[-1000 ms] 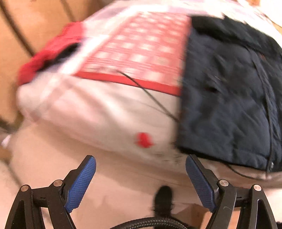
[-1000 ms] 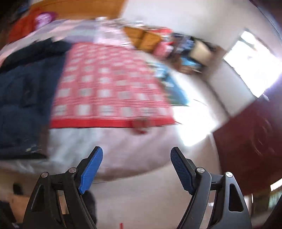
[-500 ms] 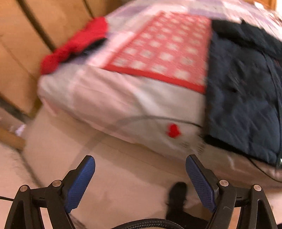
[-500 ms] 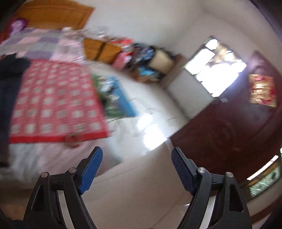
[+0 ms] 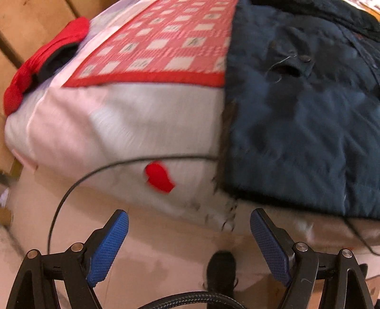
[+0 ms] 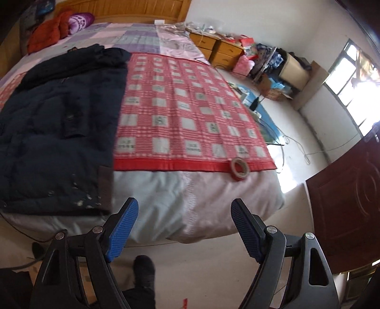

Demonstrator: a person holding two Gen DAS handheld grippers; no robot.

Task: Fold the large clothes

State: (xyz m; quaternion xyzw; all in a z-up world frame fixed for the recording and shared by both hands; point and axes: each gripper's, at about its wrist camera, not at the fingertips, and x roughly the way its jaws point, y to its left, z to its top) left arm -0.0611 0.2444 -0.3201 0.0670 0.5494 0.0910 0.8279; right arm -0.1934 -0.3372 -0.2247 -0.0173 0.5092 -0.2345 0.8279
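Coat [image 6: 54,123] on bed [image 6: 154,190] left of mat [image 6: 187,118], tape roll [image 6: 239,169] at mat's near edge

A lived-in home bedroom. A wide bed [image 6: 147,190] with a wooden headboard [image 6: 123,9] fills most of the room, spread with a red checked mat [image 6: 185,114] and a patchwork sheet. Wooden bedside drawers [image 6: 218,50] stand by the wall amid cluttered bags and boxes, with a bright barred window [image 6: 353,78] and a dark red door [image 6: 351,209] beside it.
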